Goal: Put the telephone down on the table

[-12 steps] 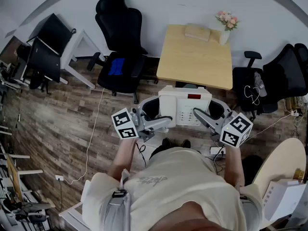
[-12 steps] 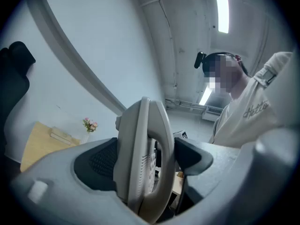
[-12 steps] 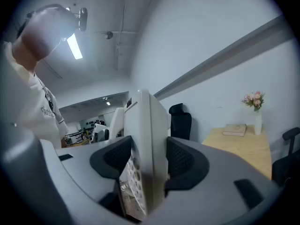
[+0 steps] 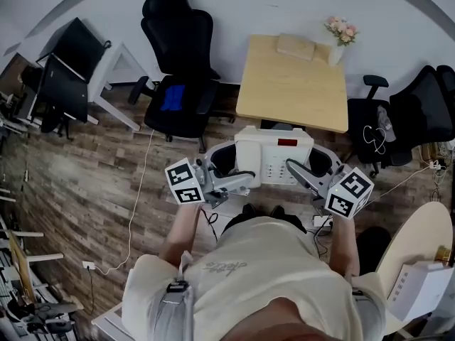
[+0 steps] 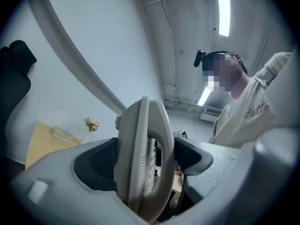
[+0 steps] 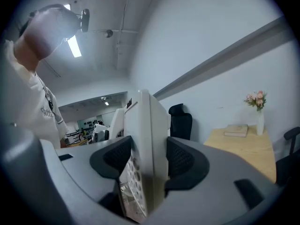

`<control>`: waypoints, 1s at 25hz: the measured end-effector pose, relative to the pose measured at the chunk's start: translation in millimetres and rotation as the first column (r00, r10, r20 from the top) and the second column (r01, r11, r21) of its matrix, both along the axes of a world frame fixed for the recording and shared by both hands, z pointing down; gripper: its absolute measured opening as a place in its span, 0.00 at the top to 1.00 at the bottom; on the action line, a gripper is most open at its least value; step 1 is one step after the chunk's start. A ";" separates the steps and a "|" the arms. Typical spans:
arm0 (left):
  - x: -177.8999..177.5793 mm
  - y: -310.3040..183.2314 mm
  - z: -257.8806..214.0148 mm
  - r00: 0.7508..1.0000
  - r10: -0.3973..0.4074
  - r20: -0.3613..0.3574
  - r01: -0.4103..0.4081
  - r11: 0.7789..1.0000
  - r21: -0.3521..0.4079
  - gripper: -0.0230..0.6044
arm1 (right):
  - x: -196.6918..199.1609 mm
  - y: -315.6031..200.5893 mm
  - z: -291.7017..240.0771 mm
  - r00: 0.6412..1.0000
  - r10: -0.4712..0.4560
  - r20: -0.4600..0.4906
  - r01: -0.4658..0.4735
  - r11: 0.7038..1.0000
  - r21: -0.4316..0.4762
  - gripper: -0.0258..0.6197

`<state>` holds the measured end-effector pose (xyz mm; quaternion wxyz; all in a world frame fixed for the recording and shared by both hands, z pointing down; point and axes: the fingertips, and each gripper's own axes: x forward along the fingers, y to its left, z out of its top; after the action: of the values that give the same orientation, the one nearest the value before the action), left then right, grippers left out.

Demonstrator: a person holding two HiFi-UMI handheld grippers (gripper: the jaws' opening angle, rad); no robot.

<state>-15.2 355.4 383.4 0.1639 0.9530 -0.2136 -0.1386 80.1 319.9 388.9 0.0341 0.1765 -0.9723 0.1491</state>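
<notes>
A white desk telephone [image 4: 274, 155] with a keypad and a red display hangs in the air between both grippers, in front of the person's chest. My left gripper [image 4: 229, 168] is shut on its left side, where the handset [image 5: 143, 161] lies. My right gripper [image 4: 307, 165] is shut on its right edge, the keypad [image 6: 133, 177] facing one pad. The wooden table [image 4: 293, 84] stands just beyond the phone, by the white wall.
On the table's far edge lie a book [image 4: 296, 46] and a small vase of flowers [image 4: 338, 38]. A black office chair [image 4: 181, 69] stands left of the table, another black chair [image 4: 405, 116] to its right. A white cable [image 4: 135, 212] trails over the wood floor.
The table and room have shifted slightly right and down in the head view. The phone and both grippers keep their hold and place.
</notes>
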 end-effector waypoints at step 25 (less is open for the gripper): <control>-80.1 -83.4 35.3 0.998 -0.039 -0.043 0.034 0.994 -0.101 0.37 | -80.4 -86.1 34.0 0.999 -0.033 -0.020 0.031 0.996 -0.084 0.61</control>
<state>-95.4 272.0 418.8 0.2136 0.9362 -0.2340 -0.1523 -0.3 233.8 422.9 0.0543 0.1609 -0.9675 0.1871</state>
